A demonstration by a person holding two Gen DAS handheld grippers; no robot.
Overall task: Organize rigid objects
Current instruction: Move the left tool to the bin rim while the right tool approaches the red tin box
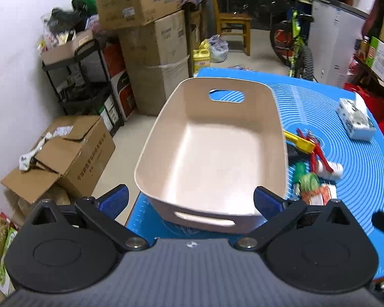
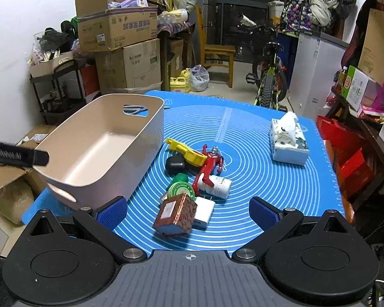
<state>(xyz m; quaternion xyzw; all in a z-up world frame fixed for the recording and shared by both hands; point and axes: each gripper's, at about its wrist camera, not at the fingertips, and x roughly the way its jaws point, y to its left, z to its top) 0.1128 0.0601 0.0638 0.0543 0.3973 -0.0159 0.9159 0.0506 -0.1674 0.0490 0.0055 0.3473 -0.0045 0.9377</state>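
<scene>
Hovering with both tongs spread, holding nothing: left gripper (image 1: pixel 190 200) facing empty bin (image 1: pixel 212 153), right gripper (image 2: pixel 188 211) facing patterned box (image 2: pixel 175 215) just ahead, clutter pile (image 2: pixel 199 171) beyond. Likely starting with nearest box: straddling flat sides, closing squarely, avoiding white charger (image 2: pixel 204 212) touching beside it.

Little can be read. Chinese characters in dark print run along the side of the cardboard box on the floor (image 1: pixel 89 158) at the near left, and more across the top box of the far stack (image 2: pixel 130 25); neither is sharp enough to copy.
</scene>
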